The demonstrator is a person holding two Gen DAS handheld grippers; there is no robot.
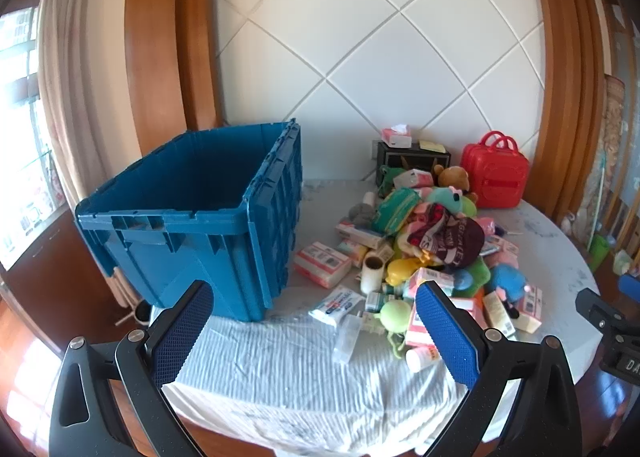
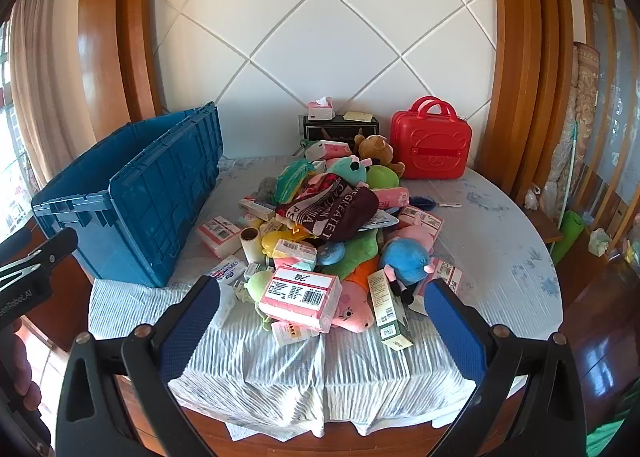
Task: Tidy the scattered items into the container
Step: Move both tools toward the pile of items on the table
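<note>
Blue-padded left gripper (image 1: 316, 331): jaws are standing spread as wide as they go, gripping nothing; they are hovering at the bottom of the left wrist frame over the pale striped tablecloth (image 1: 280, 385).
Right gripper (image 2: 322, 323): jaws are likewise gaping fully, holding nothing, framing the near edge of the pile in the lower middle of the right wrist frame.
Between the right jaws: a pink tissue pack (image 2: 300, 295) is lying on top of a pink pig plush (image 2: 354, 307), with a green carton (image 2: 390, 311) just beside it.
Pile: the scattered items are sitting heaped at frame centre, a maroon printed cap (image 2: 344, 211) resting on top, a blue plush (image 2: 406, 261) on the right, a cardboard roll (image 2: 250, 243) standing on the left.
Container: the blue crate (image 2: 132, 197) is standing open at the left of the frame, just beside the pile.
Background: a red toy suitcase (image 2: 430, 145) is standing upright in the upper right, behind the pile, against the white wall.
</note>
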